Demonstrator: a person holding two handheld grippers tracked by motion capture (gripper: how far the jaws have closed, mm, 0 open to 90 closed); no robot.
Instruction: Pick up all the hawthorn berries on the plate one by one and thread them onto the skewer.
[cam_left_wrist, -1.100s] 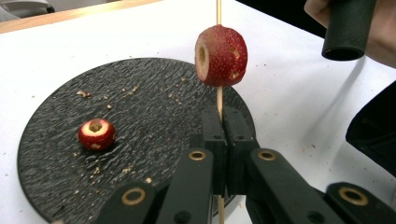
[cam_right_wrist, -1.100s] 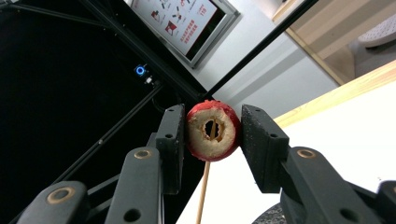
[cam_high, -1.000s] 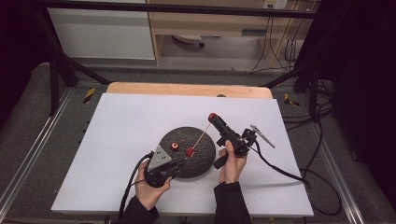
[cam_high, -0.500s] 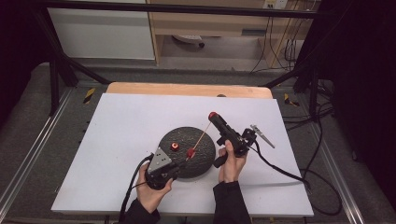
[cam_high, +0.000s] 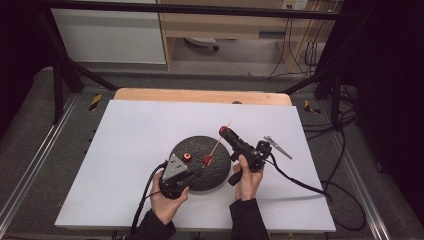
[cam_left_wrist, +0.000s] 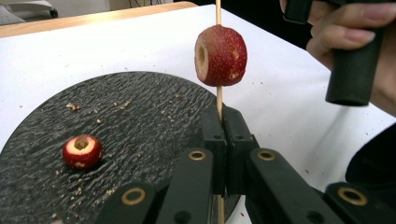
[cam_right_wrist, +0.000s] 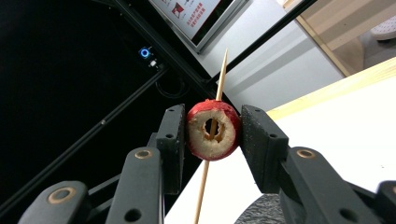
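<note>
Two grippers are in use, one in each hand. The left gripper (cam_left_wrist: 219, 135) has its jaws pressed together on the lower part of one thin wooden skewer (cam_left_wrist: 218, 100), which stands upright between them. The right gripper (cam_right_wrist: 212, 128) is clamped on one cored red fruit (cam_right_wrist: 213, 129), a jaw against each side of it, and the skewer (cam_right_wrist: 217, 77) passes through the hole in its middle with the pointed tip projecting beyond.

Three red fruits are visible in total:
1. One fruit (cam_high: 223, 130) is held in the right gripper (cam_high: 224, 131), near the top of the skewer (cam_high: 216, 146), above the far edge of the plate.
2. One fruit (cam_left_wrist: 221, 56) is threaded on the skewer, partway along it, clear of the left jaws and above the plate; its cored hole faces sideways.
3. One fruit (cam_left_wrist: 82, 150) lies loose on the plate with its hole facing up, well apart from the skewer.

One round black plate (cam_left_wrist: 140, 112) with a rough surface carries the loose fruit and scattered crumbs. It rests on one white table top (cam_high: 135, 130), toward the near side. The left hand (cam_high: 167, 202) and right hand (cam_high: 247, 177) enter from the near edge, and a black cable (cam_high: 300, 182) trails from the right gripper across the table.
</note>
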